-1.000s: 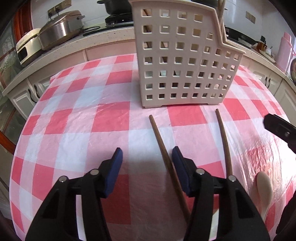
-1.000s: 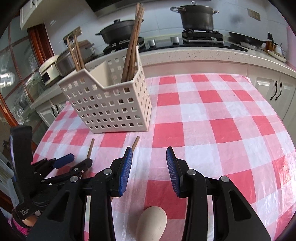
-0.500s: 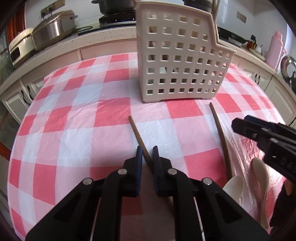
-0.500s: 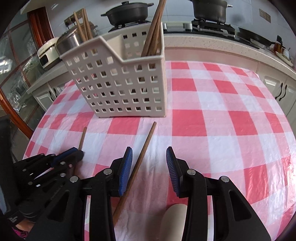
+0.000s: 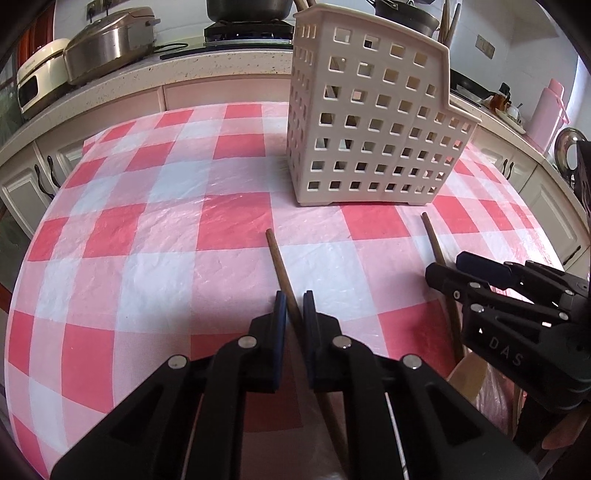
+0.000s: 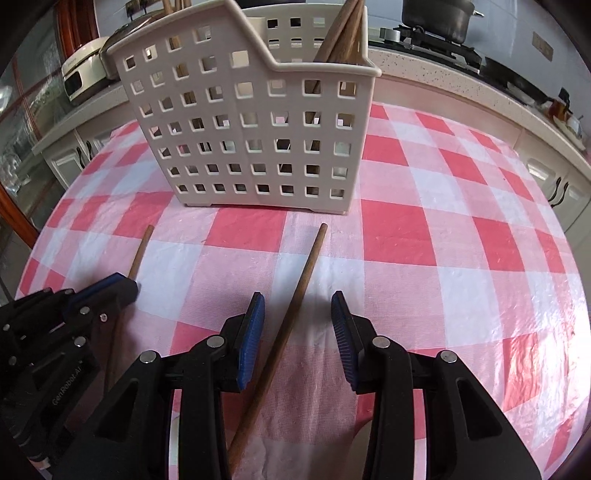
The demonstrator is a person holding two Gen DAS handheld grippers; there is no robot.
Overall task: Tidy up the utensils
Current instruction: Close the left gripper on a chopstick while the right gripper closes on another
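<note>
On the red-and-white checked tablecloth (image 5: 155, 229), your left gripper (image 5: 293, 310) is clamped narrow on a wooden chopstick (image 5: 277, 254), whose free end points to 12 o'clock, short of the perforated cream utensil basket (image 5: 373, 129) at 1 o'clock. Your left wrist view alone shows that pinch; it shows your right gripper (image 5: 452, 271) only side-on at 3 o'clock, over a second chopstick (image 5: 432, 236). Your right wrist view fills in the rest: the right gripper (image 6: 297, 314) has its jaws closing around that second chopstick (image 6: 306, 273), the blue pads still clear of the wood on both sides. The same view puts your left gripper (image 6: 123, 290) at 9 o'clock on its own stick (image 6: 142, 249), and shows more chopsticks (image 6: 341, 33) standing in the basket (image 6: 251, 122) at 12 o'clock.
</note>
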